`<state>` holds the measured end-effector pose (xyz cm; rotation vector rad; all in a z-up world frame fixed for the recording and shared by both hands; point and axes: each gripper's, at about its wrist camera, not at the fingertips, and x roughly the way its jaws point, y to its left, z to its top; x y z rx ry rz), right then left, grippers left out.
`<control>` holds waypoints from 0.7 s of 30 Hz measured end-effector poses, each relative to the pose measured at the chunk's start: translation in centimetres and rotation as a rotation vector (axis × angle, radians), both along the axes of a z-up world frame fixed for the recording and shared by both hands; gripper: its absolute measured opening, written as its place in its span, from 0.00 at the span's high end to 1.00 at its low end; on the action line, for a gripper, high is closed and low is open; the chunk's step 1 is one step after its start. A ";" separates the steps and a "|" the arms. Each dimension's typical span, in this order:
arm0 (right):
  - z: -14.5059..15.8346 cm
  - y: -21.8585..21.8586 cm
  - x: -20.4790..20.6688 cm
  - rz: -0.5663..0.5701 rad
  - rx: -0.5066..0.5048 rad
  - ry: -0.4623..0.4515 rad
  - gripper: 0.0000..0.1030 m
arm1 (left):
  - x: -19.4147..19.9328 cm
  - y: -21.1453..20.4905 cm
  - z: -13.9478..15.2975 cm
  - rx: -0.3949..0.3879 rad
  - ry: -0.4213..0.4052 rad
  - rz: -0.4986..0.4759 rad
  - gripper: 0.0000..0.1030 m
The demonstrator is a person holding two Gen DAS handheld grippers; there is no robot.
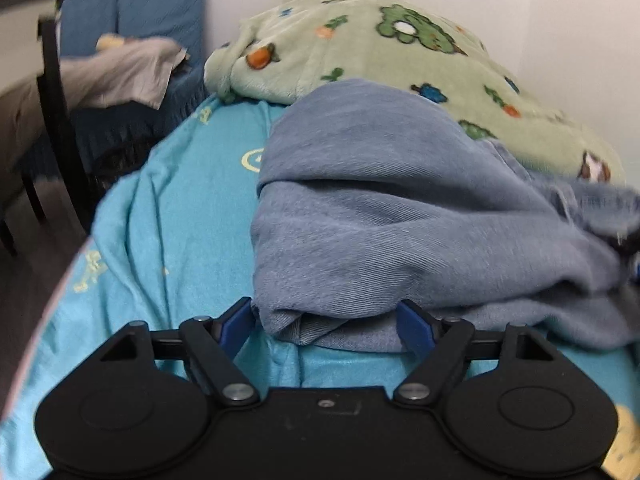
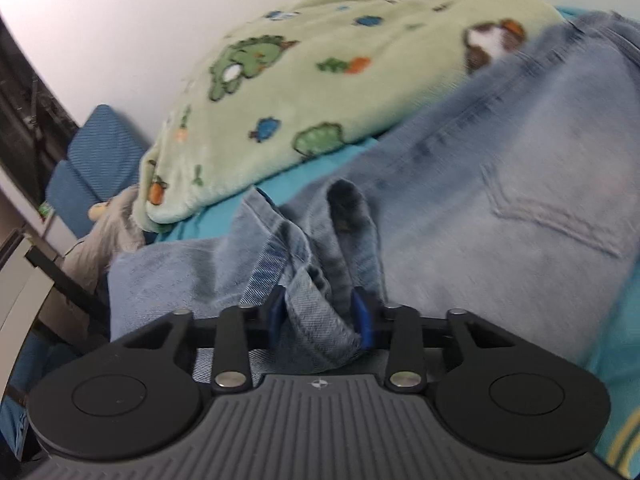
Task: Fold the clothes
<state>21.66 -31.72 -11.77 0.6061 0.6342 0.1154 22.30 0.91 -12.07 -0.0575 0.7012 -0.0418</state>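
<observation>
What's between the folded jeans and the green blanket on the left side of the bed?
Only bare turquoise sheet: in the left wrist view it runs between the jeans and the green blanket. Further right, they overlap.

light: soft, even indoor | blur: motion smear across fabrics | edges: fisheye bending, dark corners

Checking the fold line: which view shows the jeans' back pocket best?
The right wrist view: the back pocket stitching shows plainly on the jeans, though slightly blurred. The left wrist view shows only folded denim, no pocket.
</observation>
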 end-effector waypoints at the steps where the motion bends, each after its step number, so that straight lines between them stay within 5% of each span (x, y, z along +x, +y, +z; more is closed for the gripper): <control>1: 0.0 0.1 -0.2 -0.004 -0.010 0.007 0.73 | 0.1 0.0 -0.3 -0.003 0.001 -0.003 0.28; 8: -0.4 0.5 -1.1 -0.016 -0.046 0.016 0.78 | 0.9 0.0 -0.8 -0.010 -0.061 0.002 0.33; 13: 0.1 0.7 -1.3 -0.015 -0.060 0.000 0.81 | 0.5 1.1 0.8 -0.087 -0.110 0.028 0.73; 21: 3.1 0.5 -4.0 0.011 -0.090 -0.030 0.84 | -3.2 3.2 6.3 -0.218 -0.221 0.042 0.91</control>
